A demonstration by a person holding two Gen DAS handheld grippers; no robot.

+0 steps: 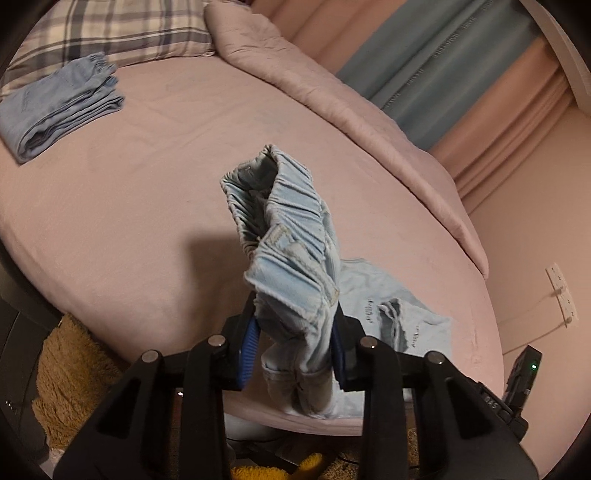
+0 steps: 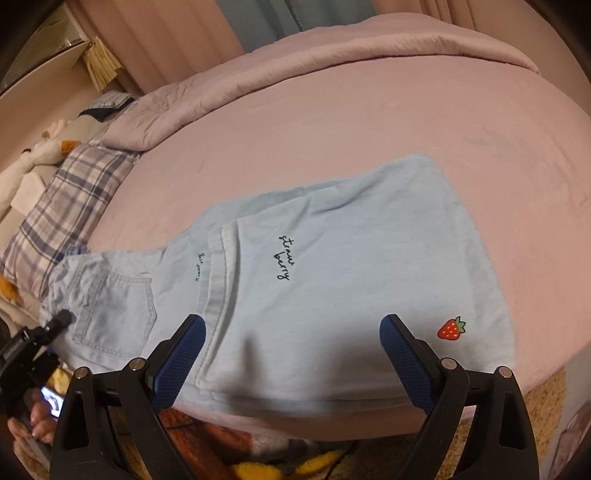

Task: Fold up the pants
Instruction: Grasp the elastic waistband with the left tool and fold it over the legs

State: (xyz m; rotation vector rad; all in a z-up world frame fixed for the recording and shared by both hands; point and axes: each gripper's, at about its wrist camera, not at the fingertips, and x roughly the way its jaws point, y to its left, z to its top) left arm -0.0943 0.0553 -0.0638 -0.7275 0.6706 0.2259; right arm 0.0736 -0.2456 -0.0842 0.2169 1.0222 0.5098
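Observation:
Light blue pants (image 2: 332, 273) with "straw berry" lettering and a small strawberry print lie on the pink bed near its front edge. My left gripper (image 1: 293, 332) is shut on the elastic waistband (image 1: 288, 236) and holds it lifted above the bed; the legs (image 1: 399, 314) trail on the sheet behind it. In the right wrist view the left gripper (image 2: 59, 321) shows at the back-pocket end of the pants. My right gripper (image 2: 291, 350) is open, empty, hovering over the leg end of the pants.
A second, folded blue pair (image 1: 59, 110) lies at the far left by a plaid pillow (image 1: 122, 29). A bunched pink duvet (image 1: 332, 92) runs along the far side. Curtains and wall lie beyond; a brown rug (image 1: 70, 369) covers the floor below the bed edge.

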